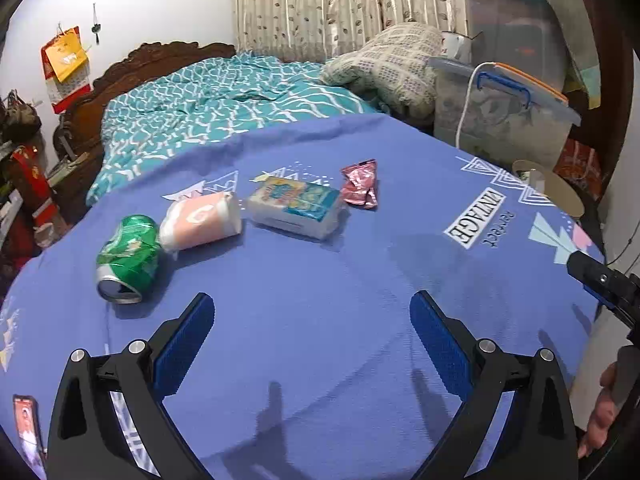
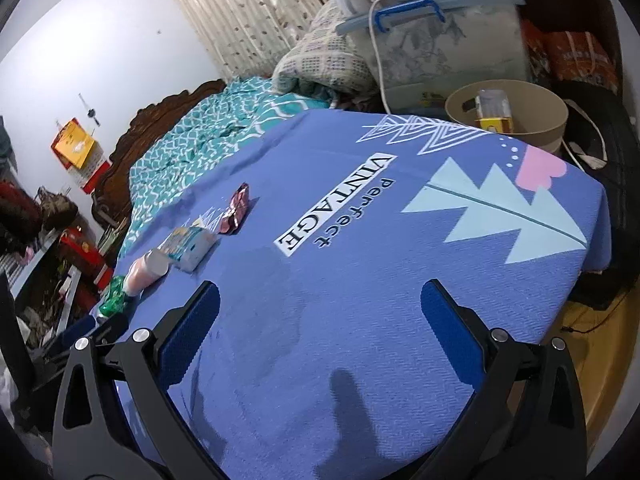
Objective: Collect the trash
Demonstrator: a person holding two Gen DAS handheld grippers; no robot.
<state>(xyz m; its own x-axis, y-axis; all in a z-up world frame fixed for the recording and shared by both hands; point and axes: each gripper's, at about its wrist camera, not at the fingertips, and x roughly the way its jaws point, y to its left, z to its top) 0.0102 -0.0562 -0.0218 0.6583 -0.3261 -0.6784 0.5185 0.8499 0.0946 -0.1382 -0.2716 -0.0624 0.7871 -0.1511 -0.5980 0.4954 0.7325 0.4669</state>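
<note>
Your left gripper point(image 1: 312, 340) and right gripper point(image 2: 320, 330), fingers spread wide and empty, above the blue-covered table point(image 1: 320, 280), crushed green can point(image 1: 127, 258), pink bottle point(image 1: 200, 220), tissue pack point(image 1: 296, 205), pink wrapper point(image 1: 360, 184) in a row (far left side), tan bin point(image 2: 508, 120) beyond the far right corner.

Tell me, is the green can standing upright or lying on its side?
Lying on its side. The green can rests lengthwise on the blue cloth, dented, its silver end facing the left wrist camera.
</note>
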